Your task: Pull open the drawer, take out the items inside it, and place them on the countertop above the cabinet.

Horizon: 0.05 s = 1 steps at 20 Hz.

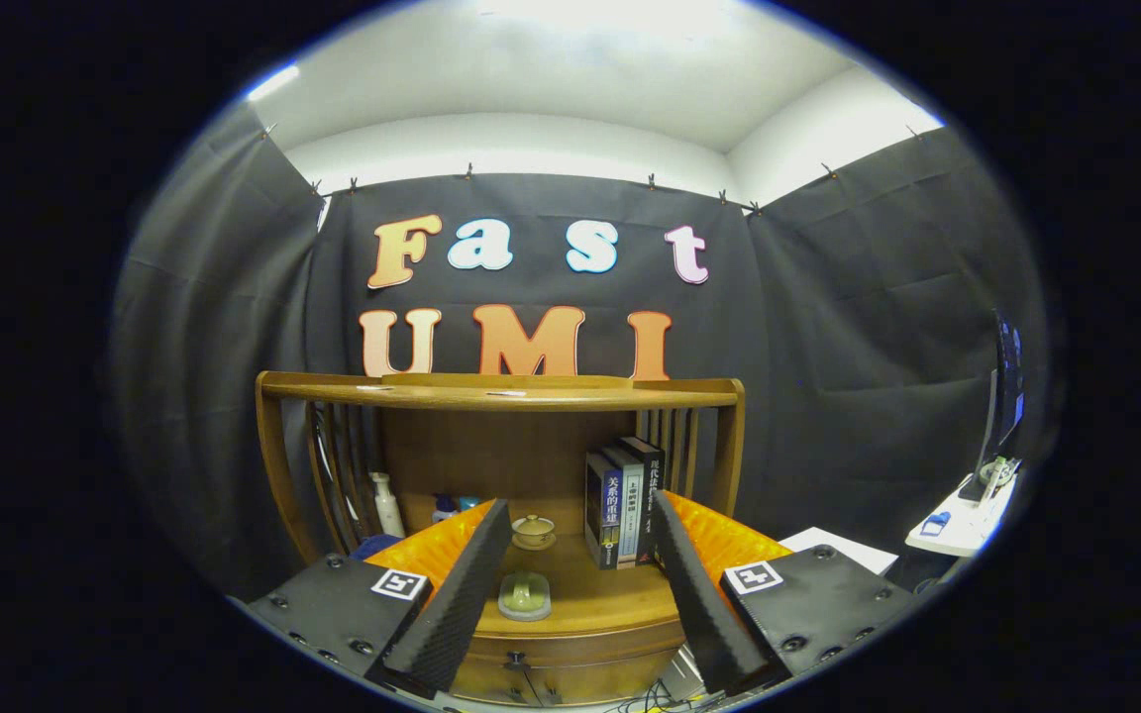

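A wooden cabinet (531,456) with a shelf top stands ahead against the booth wall. Its countertop (580,584) lies between and beyond my fingers. On it, between the fingers, sit a pale green item (524,594) and, farther back, a small lidded teacup (533,531). The drawer front (551,665) with a dark knob (515,657) shows just below the countertop edge, and it looks closed. My gripper (578,589) is open, its black ribbed fingers (452,604) spread wide with nothing between them.
Several books (622,505) stand upright on the countertop near the right finger. A white bottle (387,505) and small blue items (452,507) stand at the back left. A side table (962,520) with a monitor (1004,396) is off to the right.
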Tool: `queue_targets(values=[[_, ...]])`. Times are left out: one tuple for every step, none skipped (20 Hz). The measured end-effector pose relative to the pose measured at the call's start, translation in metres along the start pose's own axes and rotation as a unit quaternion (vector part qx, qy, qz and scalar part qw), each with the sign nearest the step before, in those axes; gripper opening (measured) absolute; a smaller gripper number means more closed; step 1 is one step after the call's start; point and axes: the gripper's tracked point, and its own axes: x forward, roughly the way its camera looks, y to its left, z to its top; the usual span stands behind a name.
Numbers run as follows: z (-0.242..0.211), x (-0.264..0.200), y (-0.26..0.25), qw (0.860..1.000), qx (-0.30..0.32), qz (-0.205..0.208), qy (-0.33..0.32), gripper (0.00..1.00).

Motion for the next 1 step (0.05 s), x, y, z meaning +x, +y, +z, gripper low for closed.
queue_targets(values=[[-0.0034, -0.0002, 0.0010, 1.000, 0.000, 0.001, 0.004, 0.93]])
